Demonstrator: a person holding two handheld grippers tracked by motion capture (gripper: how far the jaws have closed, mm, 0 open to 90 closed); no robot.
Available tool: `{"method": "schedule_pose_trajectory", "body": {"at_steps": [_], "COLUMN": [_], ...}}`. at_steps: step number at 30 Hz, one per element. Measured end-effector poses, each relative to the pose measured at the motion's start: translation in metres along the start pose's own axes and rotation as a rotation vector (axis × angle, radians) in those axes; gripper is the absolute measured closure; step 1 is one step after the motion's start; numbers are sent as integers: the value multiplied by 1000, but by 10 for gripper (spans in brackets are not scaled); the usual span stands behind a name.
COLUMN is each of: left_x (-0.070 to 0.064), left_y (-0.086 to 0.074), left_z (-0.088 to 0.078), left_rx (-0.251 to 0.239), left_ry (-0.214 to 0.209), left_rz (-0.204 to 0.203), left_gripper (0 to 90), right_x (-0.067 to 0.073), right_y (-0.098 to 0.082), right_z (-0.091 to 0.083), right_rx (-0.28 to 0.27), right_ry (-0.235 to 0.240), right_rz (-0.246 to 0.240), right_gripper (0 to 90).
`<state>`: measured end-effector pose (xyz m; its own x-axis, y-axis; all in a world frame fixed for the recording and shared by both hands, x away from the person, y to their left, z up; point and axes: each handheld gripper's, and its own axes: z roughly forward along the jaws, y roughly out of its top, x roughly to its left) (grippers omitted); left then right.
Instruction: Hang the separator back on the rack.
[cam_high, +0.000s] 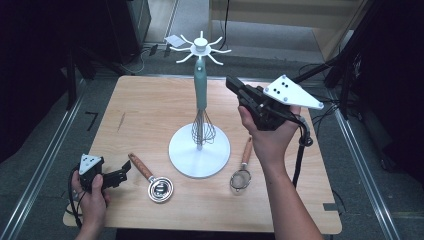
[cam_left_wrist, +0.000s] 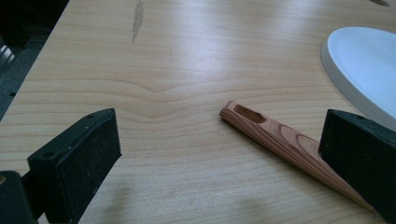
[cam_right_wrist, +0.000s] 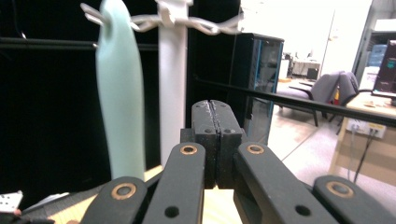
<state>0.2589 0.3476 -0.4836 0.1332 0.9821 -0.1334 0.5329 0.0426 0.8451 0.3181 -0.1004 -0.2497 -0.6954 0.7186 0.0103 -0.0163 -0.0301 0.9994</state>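
Whisk (cam_right_wrist: 119, 93) left of closed jaws

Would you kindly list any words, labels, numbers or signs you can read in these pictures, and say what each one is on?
"7": a dark mark shaped like this digit on the floor left of the table; it may be mere tape.
Wooden handle of the measuring spoon: a faint stamp near the left gripper's finger, too blurred to read.
White sheet on the floor behind the rack: no legible text.
Nothing else is readable.

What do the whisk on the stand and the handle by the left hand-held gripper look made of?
Whisk: thin shiny loops, likely steel wire; the smooth matte mint grip looks like plastic or silicone. Handle: striped grain and warm brown tone suggest varnished wood.
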Motion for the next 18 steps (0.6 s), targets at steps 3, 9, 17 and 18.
{"method": "schedule_pose_trajectory", "body": {"at_steps": [3,9,17,18], "left_x": [0,0,0,0], "left_y": [0,0,0,0], "left_z": [0,0,0,0], "left_rx": [0,0,0,-2], "left_ry": [1,0,0,0], "left_rz": [1,2,2,1], "left_gripper": [0,0,0,0], "right_x": [-5,-14,-22,-23], "right_y": [-6,-19,-40,-43], "right_z": [-5,-13,-22,-23], "right_rx": [7,29,90,92], "right_ry": [-15,-52,-90,-95], "right_rz": [11,23,19,22], "right_gripper": [900,884,833,832]}}
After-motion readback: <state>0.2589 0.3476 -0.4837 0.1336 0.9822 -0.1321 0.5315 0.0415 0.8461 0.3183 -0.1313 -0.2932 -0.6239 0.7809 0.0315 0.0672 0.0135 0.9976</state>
